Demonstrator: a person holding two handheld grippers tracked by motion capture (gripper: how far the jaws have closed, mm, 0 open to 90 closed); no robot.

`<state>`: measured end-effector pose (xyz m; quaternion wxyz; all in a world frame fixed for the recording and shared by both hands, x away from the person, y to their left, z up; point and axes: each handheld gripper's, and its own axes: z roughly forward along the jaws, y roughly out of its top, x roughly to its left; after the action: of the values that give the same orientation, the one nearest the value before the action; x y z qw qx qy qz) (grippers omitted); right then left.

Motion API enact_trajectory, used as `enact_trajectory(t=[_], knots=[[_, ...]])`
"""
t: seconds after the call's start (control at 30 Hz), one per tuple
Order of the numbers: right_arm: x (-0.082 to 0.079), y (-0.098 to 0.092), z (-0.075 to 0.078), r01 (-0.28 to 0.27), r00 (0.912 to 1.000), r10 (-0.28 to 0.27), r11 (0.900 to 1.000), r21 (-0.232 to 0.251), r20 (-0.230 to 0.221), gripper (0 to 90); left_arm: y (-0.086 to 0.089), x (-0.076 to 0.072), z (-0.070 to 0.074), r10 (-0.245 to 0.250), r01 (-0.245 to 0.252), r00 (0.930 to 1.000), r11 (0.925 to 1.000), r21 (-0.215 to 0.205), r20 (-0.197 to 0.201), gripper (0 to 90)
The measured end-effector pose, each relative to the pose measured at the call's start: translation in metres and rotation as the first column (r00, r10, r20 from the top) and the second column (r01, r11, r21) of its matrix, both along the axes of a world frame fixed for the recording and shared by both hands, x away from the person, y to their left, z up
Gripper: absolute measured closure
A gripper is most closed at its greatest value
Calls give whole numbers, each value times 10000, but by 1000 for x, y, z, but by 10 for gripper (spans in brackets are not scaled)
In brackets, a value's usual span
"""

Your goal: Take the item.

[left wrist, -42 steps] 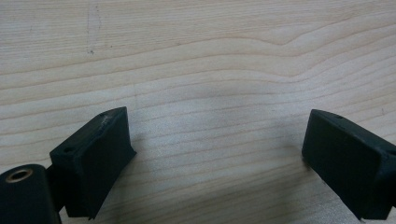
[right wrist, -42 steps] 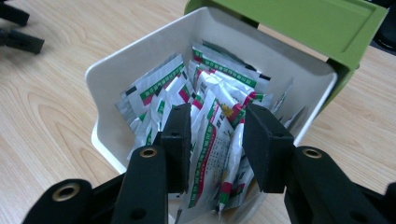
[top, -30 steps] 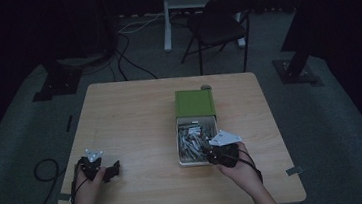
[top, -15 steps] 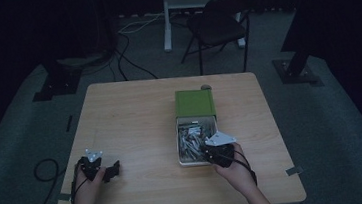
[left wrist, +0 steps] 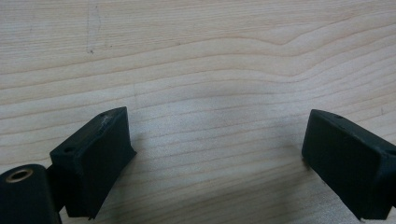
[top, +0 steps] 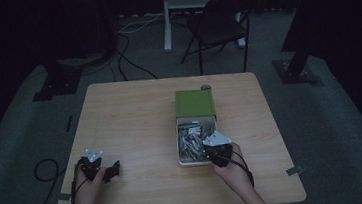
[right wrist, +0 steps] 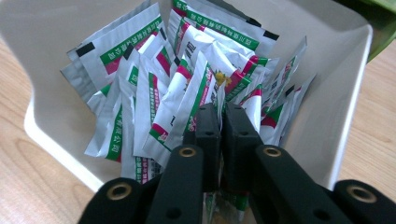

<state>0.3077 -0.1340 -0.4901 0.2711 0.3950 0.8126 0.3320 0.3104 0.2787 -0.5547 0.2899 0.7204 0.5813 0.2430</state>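
Item, left: our left gripper, jaws wide apart, idle on the pale wooden table. Item, right: our right gripper, jaws having just closed, pinches one silver sachet inside the white open tray. Step: picking; next, likely a straight lift clear.

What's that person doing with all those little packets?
A person holds a claw in each hand at a wooden table. The right claw has just been closing inside a white box full of packets, and its jaws now pinch one packet between them. The box sticks out of a green sleeve. The left claw rests open over bare table, holding nothing.
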Motion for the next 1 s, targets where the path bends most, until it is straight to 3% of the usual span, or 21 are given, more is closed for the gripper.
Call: enact_trajectory(t=[0.1,0.27,0.6,0.8,1.0], knots=[[1,-4,3,40,9998,-32,9991,427,-198,880,0,0,0,3,-3,10000,10000,-1,1,90],[0,-8,10,15,9998,-3,9975,712,-175,886,0,0,0,1,-1,10000,10000,0,-1,89],[-4,-6,27,-189,9998,181,9929,1175,84,889,0,0,0,-2,2,10000,10000,2,2,90],[-7,-5,38,-315,9989,270,9921,1213,386,891,0,0,0,-1,1,10000,10000,1,3,89],[-9,-9,51,-300,9981,201,9847,1718,587,892,0,0,0,6,-6,10000,10000,1,3,90]])
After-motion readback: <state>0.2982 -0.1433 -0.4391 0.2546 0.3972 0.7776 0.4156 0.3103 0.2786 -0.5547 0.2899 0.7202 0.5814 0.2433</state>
